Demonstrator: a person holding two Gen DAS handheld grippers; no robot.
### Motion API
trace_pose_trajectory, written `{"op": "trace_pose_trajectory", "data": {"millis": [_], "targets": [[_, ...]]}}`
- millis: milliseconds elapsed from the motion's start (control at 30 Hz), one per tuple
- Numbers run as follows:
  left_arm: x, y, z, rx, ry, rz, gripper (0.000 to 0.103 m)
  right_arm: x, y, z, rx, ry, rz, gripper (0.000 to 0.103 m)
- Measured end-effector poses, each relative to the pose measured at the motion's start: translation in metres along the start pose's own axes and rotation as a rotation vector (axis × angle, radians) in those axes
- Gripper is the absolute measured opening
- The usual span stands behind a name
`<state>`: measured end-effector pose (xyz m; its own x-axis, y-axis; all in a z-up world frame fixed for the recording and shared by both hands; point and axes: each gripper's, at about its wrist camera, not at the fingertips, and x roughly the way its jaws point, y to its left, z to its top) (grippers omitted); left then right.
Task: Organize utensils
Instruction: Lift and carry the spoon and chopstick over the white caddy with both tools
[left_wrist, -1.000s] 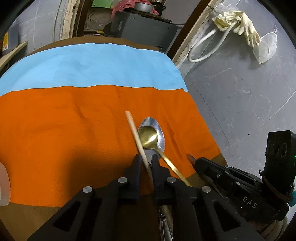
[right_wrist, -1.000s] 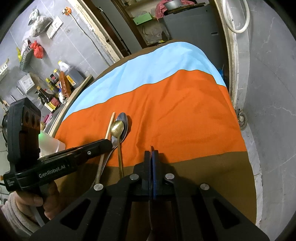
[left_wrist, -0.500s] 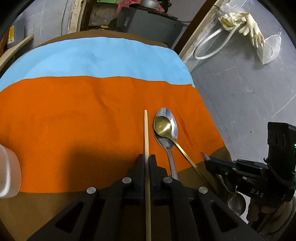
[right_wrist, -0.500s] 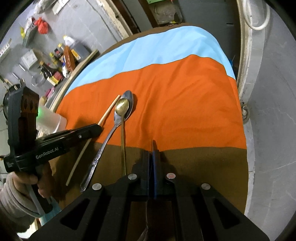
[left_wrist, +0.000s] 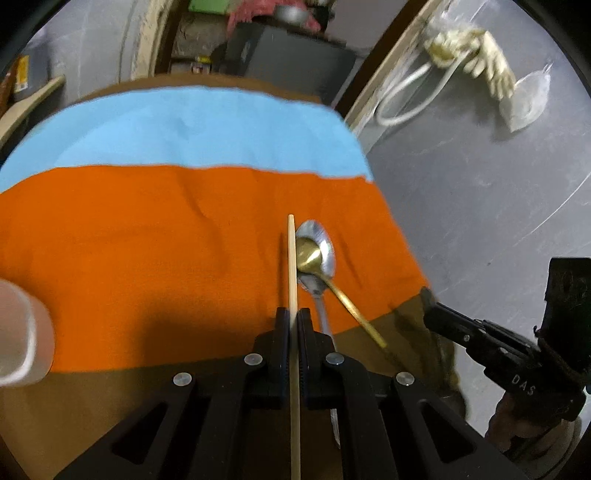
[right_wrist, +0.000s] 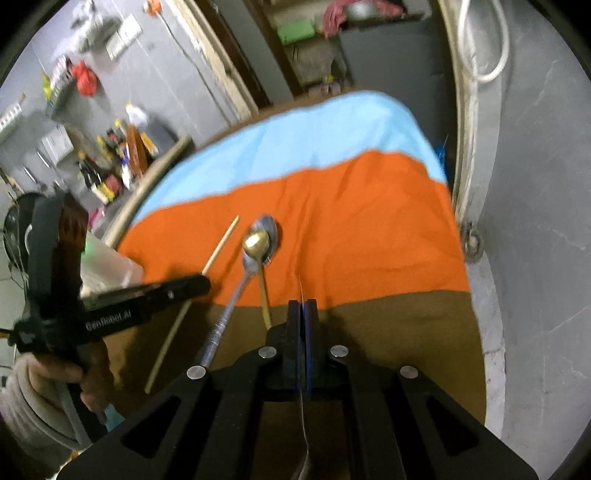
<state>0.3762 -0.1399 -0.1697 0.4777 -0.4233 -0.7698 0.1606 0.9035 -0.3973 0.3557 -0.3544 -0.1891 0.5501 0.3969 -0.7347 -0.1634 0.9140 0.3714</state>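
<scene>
Chopstick (left_wrist: 292, 266) runs lengthwise through the clenched left gripper (left_wrist: 293, 317), its far tip pointing away over the orange cloth (left_wrist: 147, 251), just beside the silver spoon (left_wrist: 321, 254). Gold spoon (left_wrist: 310, 254) lies bowl-in-bowl on that, handle angling back right. Right gripper (right_wrist: 303, 310) pinches a thin metal utensil (right_wrist: 303, 417) edge-on.

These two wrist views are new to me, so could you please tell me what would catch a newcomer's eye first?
The orange band of the striped cloth dominates both views. On it a gold spoon lies with its bowl nested in a silver spoon, handles pointing toward the cameras. Just left of them, the left gripper is shut on a wooden chopstick, while the right gripper pinches a thin metal utensil, too edge-on to identify.
</scene>
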Motion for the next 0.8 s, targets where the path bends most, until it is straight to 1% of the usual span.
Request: {"op": "trace_pose_trajectory", "data": {"millis": [133,267,300,433,567,700,800], "targets": [[-0.035,0.000,-0.008,-0.024,-0.121,-0.042,0.005,-0.027,0.006,-0.001,0.016,-0.113,0.019,0.002],[-0.069,-0.003,-0.011,0.004,-0.242,-0.048,0.005,-0.051,0.019,0.000,0.000,-0.204,0.021,0.002],[-0.076,-0.003,-0.011,0.012,-0.263,-0.050,0.005,-0.058,0.025,0.001,-0.004,-0.235,0.024,0.002],[-0.105,-0.004,-0.008,0.037,-0.351,-0.056,0.005,-0.077,0.046,0.008,-0.030,-0.310,0.020,0.002],[-0.136,0.008,-0.002,0.023,-0.427,-0.069,0.005,-0.095,0.074,0.016,-0.073,-0.375,0.021,0.002],[-0.164,0.021,0.004,-0.005,-0.493,-0.069,0.005,-0.112,0.103,0.029,-0.108,-0.433,0.056,0.002],[-0.187,0.041,0.010,-0.027,-0.544,-0.048,0.005,-0.119,0.129,0.041,-0.140,-0.474,0.095,0.002]]}}
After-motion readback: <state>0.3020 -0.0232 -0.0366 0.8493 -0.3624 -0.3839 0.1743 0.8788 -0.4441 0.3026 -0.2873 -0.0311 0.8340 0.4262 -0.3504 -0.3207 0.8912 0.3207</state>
